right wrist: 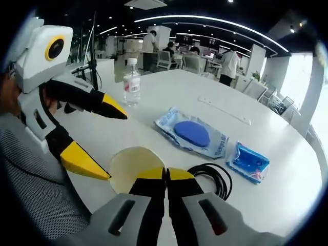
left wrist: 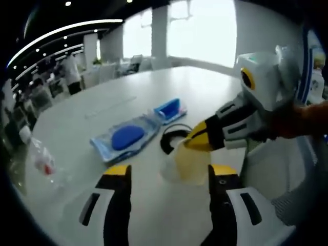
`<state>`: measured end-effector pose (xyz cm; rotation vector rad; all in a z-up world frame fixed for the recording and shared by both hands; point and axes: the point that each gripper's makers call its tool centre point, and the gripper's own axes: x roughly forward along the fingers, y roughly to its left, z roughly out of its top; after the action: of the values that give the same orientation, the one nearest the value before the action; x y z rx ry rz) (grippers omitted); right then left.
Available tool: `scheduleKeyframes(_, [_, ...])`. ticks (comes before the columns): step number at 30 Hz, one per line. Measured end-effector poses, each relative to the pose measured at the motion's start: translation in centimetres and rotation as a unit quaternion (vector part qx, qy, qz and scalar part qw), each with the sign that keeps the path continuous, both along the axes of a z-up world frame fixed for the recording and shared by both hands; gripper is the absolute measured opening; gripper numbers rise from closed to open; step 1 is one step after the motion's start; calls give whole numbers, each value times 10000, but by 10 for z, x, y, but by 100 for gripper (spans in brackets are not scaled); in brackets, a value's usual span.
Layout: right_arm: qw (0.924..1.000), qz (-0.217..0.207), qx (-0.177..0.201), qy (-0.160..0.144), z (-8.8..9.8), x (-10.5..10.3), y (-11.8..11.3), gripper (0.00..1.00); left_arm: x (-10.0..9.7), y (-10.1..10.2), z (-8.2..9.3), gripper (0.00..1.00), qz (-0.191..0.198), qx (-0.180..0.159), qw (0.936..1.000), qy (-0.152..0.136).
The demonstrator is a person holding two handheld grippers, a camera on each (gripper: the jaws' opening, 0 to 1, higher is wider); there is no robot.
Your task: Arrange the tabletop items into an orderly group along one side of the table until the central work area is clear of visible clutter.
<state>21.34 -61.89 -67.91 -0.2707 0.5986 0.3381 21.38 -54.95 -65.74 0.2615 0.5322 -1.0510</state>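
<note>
left hand-held gripper (left wrist: pixel 166 177): jaws apart, just short of the cup (left wrist: pixel 188 163)
right hand-held gripper (right wrist: pixel 166 174): jaws clamped on cup rim
cup: on desk (right wrist: pixel 169 89), near edge
cable (right wrist: pixel 211 178): beside cup
pouches (right wrist: pixel 193 133): mid-desk
bottle (right wrist: pixel 131 82): upright, far side

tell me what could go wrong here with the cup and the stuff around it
The right tool pinches only the thin rim of the paper cup, so the wall could crush or slip free. The open left tool sits close beside the cup, so the two tools may collide. The coiled black cable lies right next to the cup, so dragging the cup sideways could snag it.
</note>
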Motion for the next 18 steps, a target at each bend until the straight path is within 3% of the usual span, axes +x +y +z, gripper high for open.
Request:
scheduleKeyframes(8, [9999,-77,136,11,1,1,-2,0,-2,24,-3,70,110,88,9999,-42])
scheduleKeyframes(12, [10000,-83,51,-15,1,1,-4,0,-8,35,-6,70,32,150,9998,103])
scheduleKeyframes(18, [9999,-115,101,5,1,2,-5,0,-14,54,-2,73,-40,223,9997,-51])
